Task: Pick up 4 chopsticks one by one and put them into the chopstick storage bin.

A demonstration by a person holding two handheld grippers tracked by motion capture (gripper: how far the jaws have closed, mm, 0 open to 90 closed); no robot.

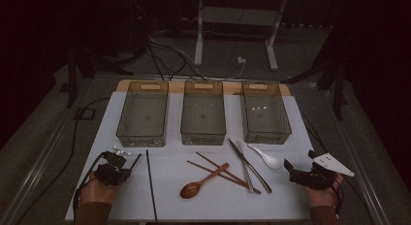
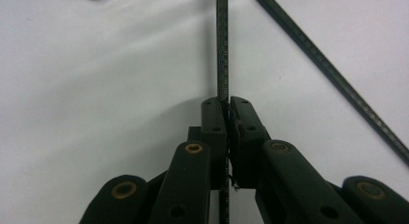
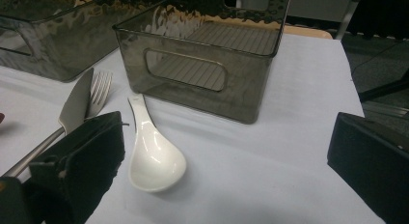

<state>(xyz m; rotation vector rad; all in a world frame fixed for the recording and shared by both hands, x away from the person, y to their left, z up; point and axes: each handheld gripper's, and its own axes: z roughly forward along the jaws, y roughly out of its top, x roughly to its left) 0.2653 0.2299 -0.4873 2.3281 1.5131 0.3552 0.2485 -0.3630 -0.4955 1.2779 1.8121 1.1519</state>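
Black chopstick (image 2: 222, 50) lay at the near left of the white table (image 1: 286, 196), pinched at its near end by the left gripper (image 2: 225, 104), jaws clamped tight on it. A second black chopstick (image 1: 151, 181) lay just to its right, running near to far. Right gripper (image 1: 291, 168) rested at the near right, jaws spread wide with nothing between them, close to a white ceramic spoon (image 3: 152, 156). Between the grippers: wooden spoon (image 1: 201, 182), brown chopsticks (image 1: 218, 171), knife (image 1: 249, 164) and fork (image 1: 246, 169). Three smoky plastic bins (image 1: 203, 113) stood in a row along the far edge.
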